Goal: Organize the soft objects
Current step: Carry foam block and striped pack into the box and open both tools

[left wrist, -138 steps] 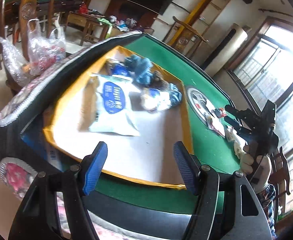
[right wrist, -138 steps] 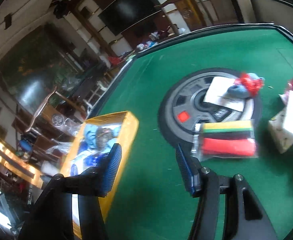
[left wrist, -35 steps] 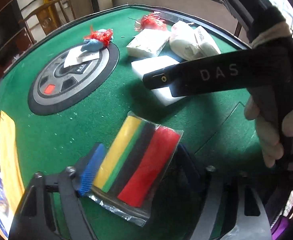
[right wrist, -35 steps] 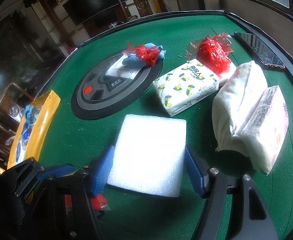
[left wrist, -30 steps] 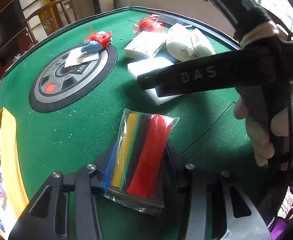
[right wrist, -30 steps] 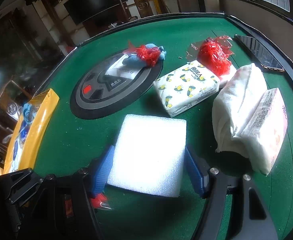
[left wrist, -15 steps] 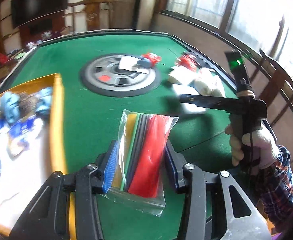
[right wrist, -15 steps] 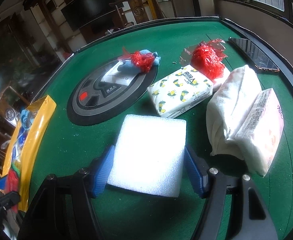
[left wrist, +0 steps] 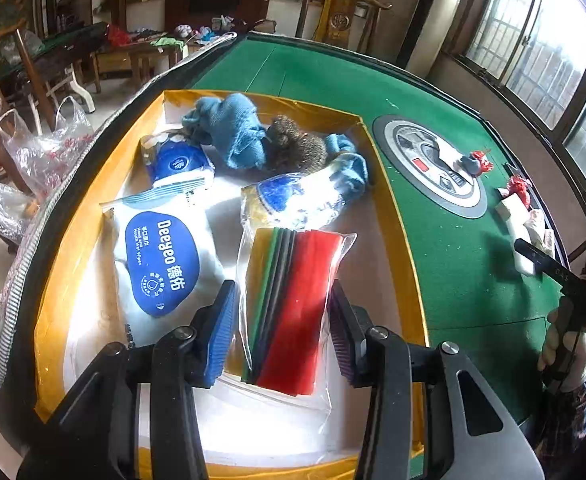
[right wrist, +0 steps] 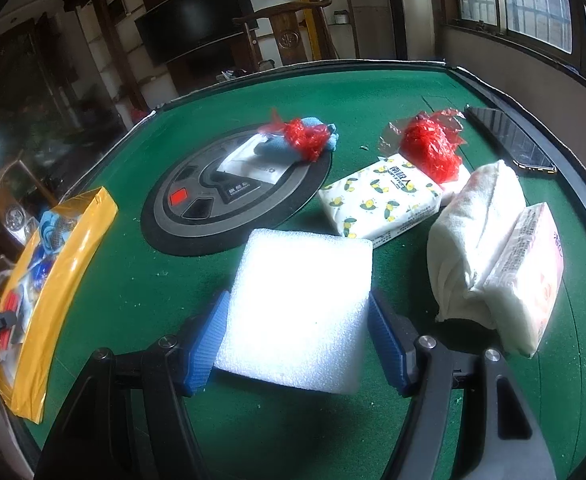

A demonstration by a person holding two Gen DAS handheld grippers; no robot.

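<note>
Left hand-held gripper (left wrist: 281, 328) clamped on bagged colour strips (left wrist: 291, 304), lower centre of frame, over the yellow tray (left wrist: 397, 240), w/ wipes pack (left wrist: 161, 260) and blue cloth (left wrist: 229, 132) further up inside. Right hand-held gripper (right wrist: 299, 340): we see blue pads touching both sides of white foam block (right wrist: 305, 304), bottom centre, resting on green bench (right wrist: 373, 92). Tissue pack (right wrist: 381, 196) upper right of the block.

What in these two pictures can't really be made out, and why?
- Left wrist view: the near end of the striped bag sits behind the left hand-held gripper.
- Left wrist view: the items by the right hand-held gripper are too small to identify.
- Right wrist view: the yellow box shows edge-on and is cut by the frame, its contents unclear.
- Right wrist view: the foam block hides the cloth beneath.
</note>
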